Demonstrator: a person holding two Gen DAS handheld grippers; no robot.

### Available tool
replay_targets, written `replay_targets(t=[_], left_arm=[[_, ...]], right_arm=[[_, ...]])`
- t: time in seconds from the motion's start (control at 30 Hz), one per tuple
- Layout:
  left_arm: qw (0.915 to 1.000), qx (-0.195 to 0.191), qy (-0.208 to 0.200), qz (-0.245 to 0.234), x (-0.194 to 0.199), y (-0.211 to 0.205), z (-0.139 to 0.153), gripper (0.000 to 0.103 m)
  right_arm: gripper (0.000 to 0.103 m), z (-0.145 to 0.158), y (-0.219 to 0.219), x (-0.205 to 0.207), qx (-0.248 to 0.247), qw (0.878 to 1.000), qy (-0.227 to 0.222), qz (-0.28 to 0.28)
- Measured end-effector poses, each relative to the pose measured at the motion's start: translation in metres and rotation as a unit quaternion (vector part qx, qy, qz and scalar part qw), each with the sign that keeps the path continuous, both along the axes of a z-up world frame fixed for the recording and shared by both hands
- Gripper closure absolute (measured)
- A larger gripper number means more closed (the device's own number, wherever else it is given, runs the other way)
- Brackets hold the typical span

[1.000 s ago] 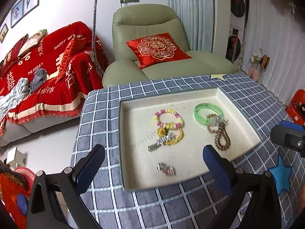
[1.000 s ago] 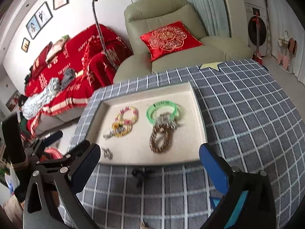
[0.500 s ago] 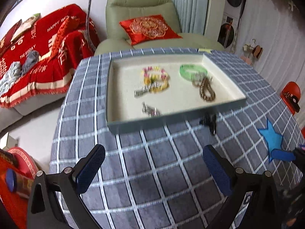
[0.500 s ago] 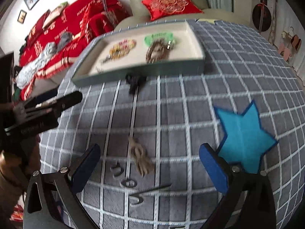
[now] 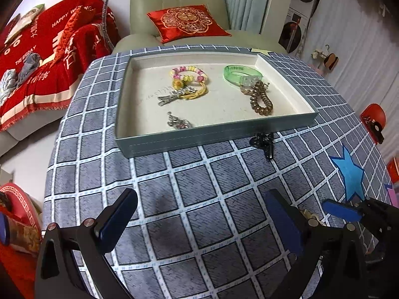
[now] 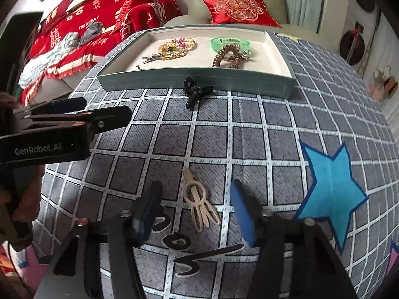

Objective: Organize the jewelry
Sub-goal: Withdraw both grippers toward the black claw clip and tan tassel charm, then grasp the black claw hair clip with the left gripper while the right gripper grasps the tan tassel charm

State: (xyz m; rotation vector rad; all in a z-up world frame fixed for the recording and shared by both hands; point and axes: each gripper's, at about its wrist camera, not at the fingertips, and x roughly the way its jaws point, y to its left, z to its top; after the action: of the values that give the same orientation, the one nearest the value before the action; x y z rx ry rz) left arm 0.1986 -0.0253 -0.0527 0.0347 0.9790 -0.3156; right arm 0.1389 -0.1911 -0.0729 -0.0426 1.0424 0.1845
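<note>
Grey checked tablecloth (image 6: 214, 134) covers table, red-draped sofa and pale green armchair behind. Beige plastic hair clip (image 6: 199, 203) lies flat on cloth, between right gripper (image 6: 197, 213) fingers; jaws just been closing, pads not touching clip yet. Black bow hair clip (image 6: 197, 92) rests against front wall of grey shallow tray (image 6: 199, 81) holding beaded bracelets, green bangle. Left gripper (image 5: 202, 221) hovers wide open over bare cloth, nothing between fingers.

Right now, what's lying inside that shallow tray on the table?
Inside the tray: a beaded bracelet, a green bangle, a coiled brown hair tie, a yellow tie with a silver clip and a small silver charm. The near wall partly hides that charm.
</note>
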Motion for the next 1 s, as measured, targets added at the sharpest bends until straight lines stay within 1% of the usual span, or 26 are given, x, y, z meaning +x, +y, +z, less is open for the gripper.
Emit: replay_targets(t=[0.07,0.13,0.2,0.27,0.3,0.33,0.37,0.4,0.47,0.5,0.57,0.63,0.83,0.87,0.9,1.0], left_arm=[[1.0000,0.000,0.002,-0.008,0.002,-0.006,-0.002,0.000],[0.9999,0.001,0.003,-0.017,0.003,-0.011,-0.003,0.000],[0.9997,0.002,0.002,-0.025,0.004,-0.018,-0.004,0.000],[0.9995,0.002,0.001,-0.031,0.006,-0.024,-0.004,0.000],[0.9994,0.001,0.000,-0.034,0.006,-0.027,-0.004,0.000],[0.9993,0.000,-0.001,-0.037,0.007,-0.031,-0.003,0.000],[0.9992,0.000,-0.003,-0.039,0.008,-0.034,-0.003,0.000],[0.9991,0.001,-0.002,-0.042,0.009,-0.037,-0.003,0.002],[0.9989,0.003,0.003,-0.046,0.013,-0.044,-0.005,0.003],[0.9989,0.002,0.002,-0.048,0.014,-0.046,-0.005,0.008],[0.9985,0.001,0.008,-0.054,0.018,-0.053,-0.007,0.015],[0.9983,-0.003,0.012,-0.058,0.020,-0.058,-0.010,0.015],[0.9978,0.002,0.010,-0.065,0.030,-0.078,-0.012,0.015],[0.9979,0.002,0.010,-0.064,0.032,-0.080,-0.012,0.018],[0.9980,0.002,0.010,-0.063,0.034,-0.082,-0.013,0.027],[0.9982,0.004,0.009,-0.060,0.037,-0.085,-0.014,0.029]], right_arm=[[0.052,0.000,0.001,-0.001,-0.009,1.000,-0.004,0.005],[0.059,0.000,0.003,-0.003,-0.021,1.000,-0.009,0.009],[0.064,0.000,0.004,-0.004,-0.026,0.999,-0.012,0.014],[0.071,0.000,0.003,-0.006,-0.025,1.000,-0.014,0.013],[0.080,0.001,0.003,-0.008,-0.023,1.000,-0.016,0.011],[0.082,0.001,0.001,-0.008,-0.020,1.000,-0.017,0.008],[0.082,0.001,0.001,-0.009,-0.018,1.000,-0.017,0.007],[0.082,0.001,0.001,-0.010,-0.017,1.000,-0.017,0.007],[0.082,0.001,0.000,-0.012,-0.013,1.000,-0.019,0.006],[0.082,0.001,-0.002,-0.013,-0.008,1.000,-0.019,0.005],[0.082,0.002,-0.005,-0.014,0.002,1.000,-0.018,0.001],[0.082,0.002,-0.008,-0.016,0.015,1.000,-0.014,-0.004],[0.082,0.003,-0.013,-0.017,0.032,0.999,-0.010,-0.010],[0.082,0.003,-0.014,-0.019,0.033,0.999,-0.011,-0.011],[0.082,0.003,-0.014,-0.020,0.035,0.999,-0.011,-0.012],[0.082,0.003,-0.015,-0.021,0.039,0.999,-0.011,-0.014]])
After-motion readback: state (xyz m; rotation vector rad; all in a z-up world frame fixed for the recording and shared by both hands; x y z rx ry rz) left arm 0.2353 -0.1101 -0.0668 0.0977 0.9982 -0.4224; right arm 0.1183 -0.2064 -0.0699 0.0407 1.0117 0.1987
